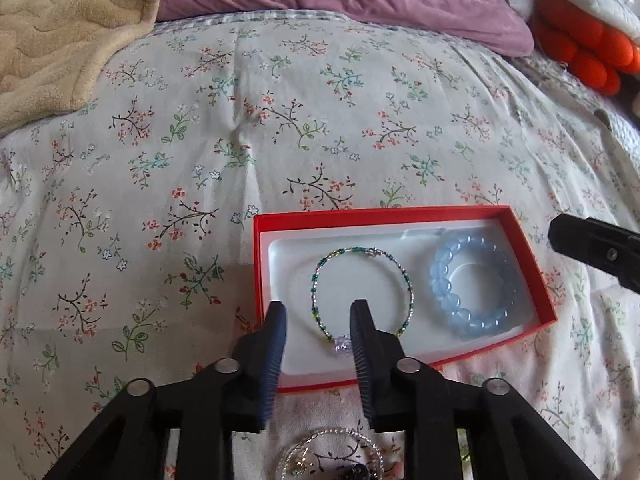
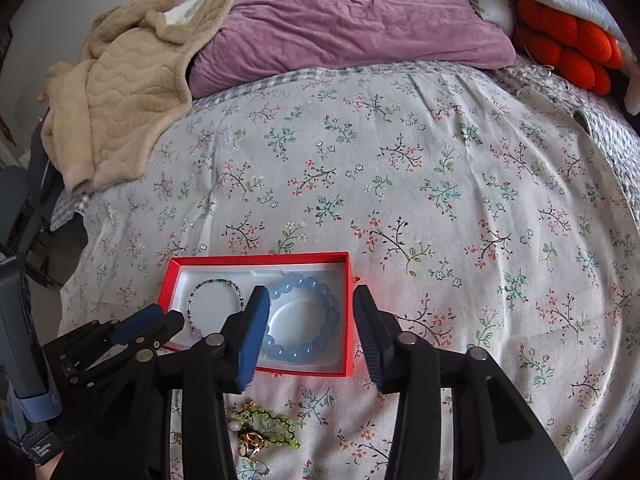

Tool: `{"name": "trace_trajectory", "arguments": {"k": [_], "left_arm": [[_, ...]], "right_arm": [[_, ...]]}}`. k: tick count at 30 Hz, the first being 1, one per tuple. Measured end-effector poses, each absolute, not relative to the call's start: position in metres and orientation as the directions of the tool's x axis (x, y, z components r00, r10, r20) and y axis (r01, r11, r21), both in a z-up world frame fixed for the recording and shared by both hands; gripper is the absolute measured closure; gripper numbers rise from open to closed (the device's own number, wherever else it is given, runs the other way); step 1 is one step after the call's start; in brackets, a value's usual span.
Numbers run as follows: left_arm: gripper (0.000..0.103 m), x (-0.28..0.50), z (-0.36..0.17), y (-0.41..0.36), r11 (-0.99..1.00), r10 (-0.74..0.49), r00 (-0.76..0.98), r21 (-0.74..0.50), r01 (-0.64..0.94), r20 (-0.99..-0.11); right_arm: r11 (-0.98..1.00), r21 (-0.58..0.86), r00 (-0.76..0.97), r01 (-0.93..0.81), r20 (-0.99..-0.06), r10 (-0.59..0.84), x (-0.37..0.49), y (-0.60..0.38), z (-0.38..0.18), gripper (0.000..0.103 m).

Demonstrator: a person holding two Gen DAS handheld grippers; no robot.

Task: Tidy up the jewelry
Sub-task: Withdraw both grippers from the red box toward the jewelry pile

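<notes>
A red box (image 1: 536, 272) with a white liner lies on the floral bedspread. Inside it are a thin green beaded bracelet (image 1: 362, 292) with a lilac charm on the left and a chunky pale blue bead bracelet (image 1: 472, 284) on the right. My left gripper (image 1: 318, 320) is open and empty over the box's near left part. My right gripper (image 2: 310, 304) is open and empty above the blue bracelet (image 2: 308, 316); the box (image 2: 349, 320) lies between its fingers. More jewelry lies before the box: a silver bracelet (image 1: 332, 456), a yellow-green bead piece (image 2: 272, 426) and gold rings (image 2: 252, 442).
A purple pillow (image 2: 352, 16) and a beige fleece blanket (image 2: 120, 92) lie at the bed's far end. An orange knotted cushion (image 2: 568, 44) sits at the far right. The bed's left edge (image 2: 68, 240) drops off beside the box.
</notes>
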State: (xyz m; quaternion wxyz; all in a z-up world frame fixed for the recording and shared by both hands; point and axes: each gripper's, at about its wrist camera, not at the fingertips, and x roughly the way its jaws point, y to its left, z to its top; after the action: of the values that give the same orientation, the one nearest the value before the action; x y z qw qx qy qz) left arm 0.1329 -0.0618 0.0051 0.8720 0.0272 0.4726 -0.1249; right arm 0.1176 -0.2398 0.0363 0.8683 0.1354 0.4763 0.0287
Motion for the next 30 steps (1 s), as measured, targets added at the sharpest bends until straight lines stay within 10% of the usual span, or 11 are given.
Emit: {"name": "trace_trajectory", "arguments": {"k": [16, 30], "left_arm": [[0.01, 0.084, 0.02, -0.04, 0.976, -0.123, 0.516, -0.01, 0.216, -0.848], [0.001, 0.055, 0.023, -0.021, 0.987, -0.099, 0.485, -0.022, 0.162, -0.869]], "right_arm": [[0.972, 0.203, 0.484, 0.121, -0.867, 0.121, 0.07, -0.256, 0.042, 0.034], [0.986, 0.126, 0.428, 0.109, -0.901, 0.068, 0.032, -0.242, 0.03, 0.009]]}}
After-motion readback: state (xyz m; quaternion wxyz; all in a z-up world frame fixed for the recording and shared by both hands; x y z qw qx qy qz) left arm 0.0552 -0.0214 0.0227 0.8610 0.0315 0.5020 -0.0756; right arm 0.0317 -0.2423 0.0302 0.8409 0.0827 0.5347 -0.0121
